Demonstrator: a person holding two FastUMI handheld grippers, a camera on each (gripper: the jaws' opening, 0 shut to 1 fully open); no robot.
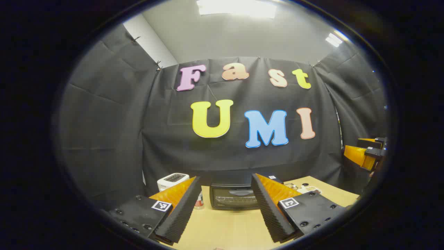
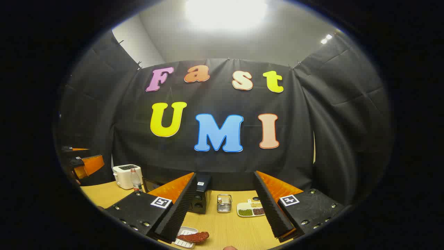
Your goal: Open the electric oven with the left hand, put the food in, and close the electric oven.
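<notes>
The black electric oven (image 1: 234, 196) stands at the back of the wooden table, door closed, straight ahead of my left gripper (image 1: 225, 208), which is open and empty well short of it. In the right gripper view the oven (image 2: 201, 194) sits ahead to the left, partly hidden behind one finger. A reddish-brown piece of food (image 2: 194, 237) lies on a small white tray (image 2: 185, 239) near the table's front, just ahead of my right gripper (image 2: 222, 208), which is open and holds nothing. The other gripper shows at the far right (image 1: 367, 152) of the left gripper view and at the far left (image 2: 83, 163) of the right gripper view.
A white toaster (image 2: 126, 175) and a small bottle (image 2: 135, 180) stand left of the oven. A metal wire basket (image 2: 224, 203) and a white divided plate (image 2: 251, 210) of green and brown bits sit on the table (image 2: 225, 225) right of the oven.
</notes>
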